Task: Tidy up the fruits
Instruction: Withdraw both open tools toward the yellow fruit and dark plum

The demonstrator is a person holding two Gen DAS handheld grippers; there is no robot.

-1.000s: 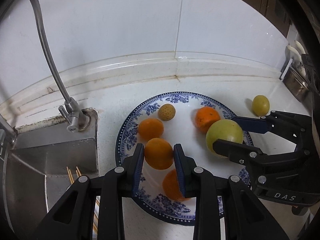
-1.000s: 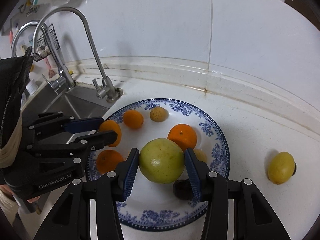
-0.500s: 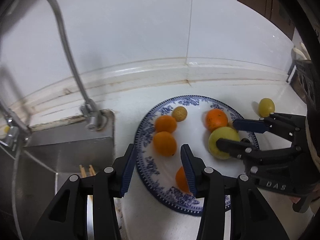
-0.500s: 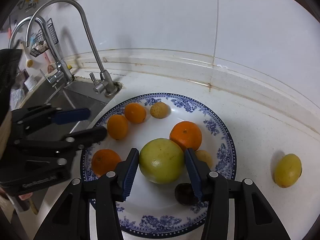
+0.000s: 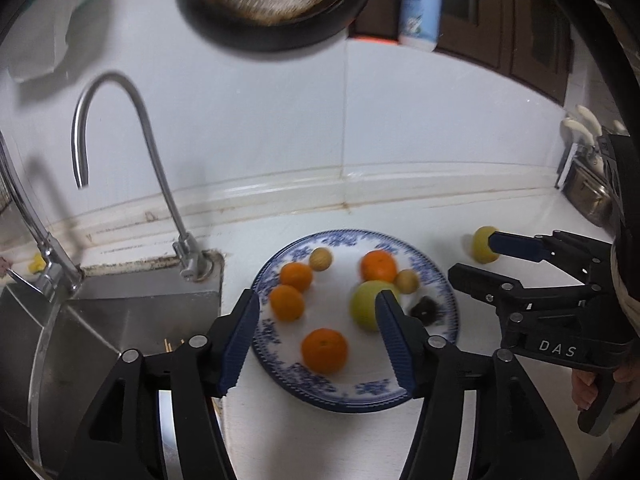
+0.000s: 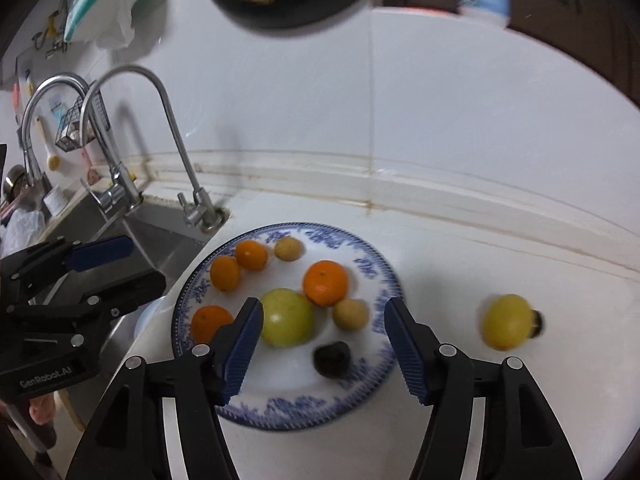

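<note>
A blue-and-white plate [image 5: 352, 396] [image 6: 288, 416] on the white counter holds several oranges [image 5: 324, 350] [image 6: 325, 282], a large green fruit [image 5: 368, 304] [image 6: 286, 317], small tan fruits [image 6: 350, 313] and a dark fruit [image 6: 332, 359]. A yellow fruit [image 6: 505, 321] [image 5: 483, 245] lies on the counter right of the plate. My left gripper [image 5: 318, 338] is open and empty, raised above the plate's near side. My right gripper [image 6: 324, 346] is open and empty above the plate; it also shows in the left wrist view [image 5: 476, 258].
A steel sink [image 5: 100, 320] with two curved taps [image 5: 120, 128] lies left of the plate. White tiled wall behind, a dark pan [image 5: 272, 0] hanging above, a bottle [image 5: 420, 4] on a ledge. Metal holder [image 5: 588, 184] at far right.
Both grippers have opened and pulled back and up from the plate. The left let go of an orange, the right let go of the green fruit; both fruits rest on the plate.
</note>
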